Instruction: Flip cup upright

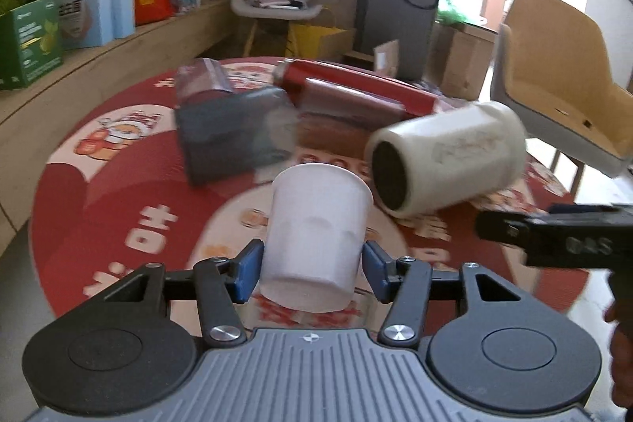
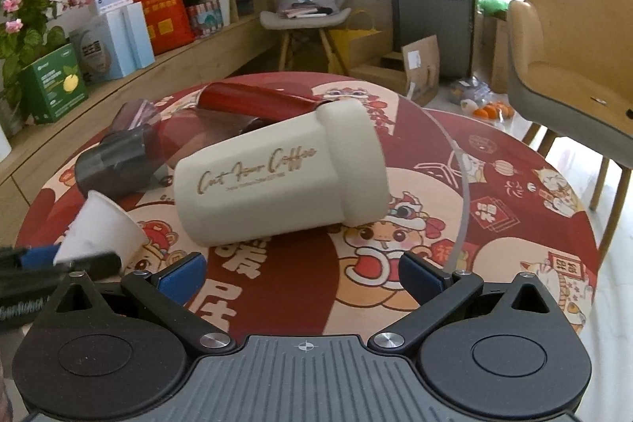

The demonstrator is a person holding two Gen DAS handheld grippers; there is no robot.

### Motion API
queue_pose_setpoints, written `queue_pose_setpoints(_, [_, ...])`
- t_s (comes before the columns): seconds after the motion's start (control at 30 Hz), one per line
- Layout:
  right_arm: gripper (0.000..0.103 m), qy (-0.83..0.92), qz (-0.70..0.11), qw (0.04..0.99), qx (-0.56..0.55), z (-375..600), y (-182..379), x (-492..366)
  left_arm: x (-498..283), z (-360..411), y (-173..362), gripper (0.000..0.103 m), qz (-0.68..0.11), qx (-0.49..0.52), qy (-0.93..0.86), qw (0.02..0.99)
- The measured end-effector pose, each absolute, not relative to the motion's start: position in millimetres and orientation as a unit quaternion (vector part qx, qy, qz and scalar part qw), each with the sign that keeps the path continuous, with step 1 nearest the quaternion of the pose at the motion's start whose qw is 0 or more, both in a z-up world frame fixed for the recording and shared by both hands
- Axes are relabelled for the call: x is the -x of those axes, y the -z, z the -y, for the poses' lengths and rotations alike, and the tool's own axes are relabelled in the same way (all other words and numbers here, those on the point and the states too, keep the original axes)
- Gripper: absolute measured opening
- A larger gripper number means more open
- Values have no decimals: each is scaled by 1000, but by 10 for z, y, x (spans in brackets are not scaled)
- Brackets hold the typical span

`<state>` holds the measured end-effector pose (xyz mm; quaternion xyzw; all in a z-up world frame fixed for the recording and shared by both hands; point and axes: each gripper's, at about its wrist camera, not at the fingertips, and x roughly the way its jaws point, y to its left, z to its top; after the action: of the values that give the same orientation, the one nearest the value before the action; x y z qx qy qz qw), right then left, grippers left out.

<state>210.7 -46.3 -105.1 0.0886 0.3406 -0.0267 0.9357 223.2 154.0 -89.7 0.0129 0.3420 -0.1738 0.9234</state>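
Mid-flip, by my read. Left tongs (image 1: 312, 269) pinch the white paper cup (image 1: 314, 236) low on its wall, rim tilted ahead. Right tongs (image 2: 302, 273) spread, holding nothing; cream coffee tumbler (image 2: 277, 173) lies ahead. Next: level cup, set down, release.

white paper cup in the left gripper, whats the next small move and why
Probably lower the white paper cup straight onto the table and open the left gripper: its wide rim already faces up, though the blue pads look barely in contact.
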Motion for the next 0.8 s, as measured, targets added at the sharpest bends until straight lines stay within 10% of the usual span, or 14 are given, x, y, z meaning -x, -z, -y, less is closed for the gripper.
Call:
queue_pose_setpoints(0.5, [103,26,-353,931,-93,517,1100,-2146,-2231,-1507,1031,58,-354,28,241,904])
queue_pose_setpoints(0.67, [103,30,-354,930,-95,522,1105,-2152,-2188,-1580,956,87,-337,39,247,908])
queue_pose_setpoints(0.8, [103,26,-355,929,-102,523,1106,-2160,-2139,-1706,864,91,-311,43,241,918])
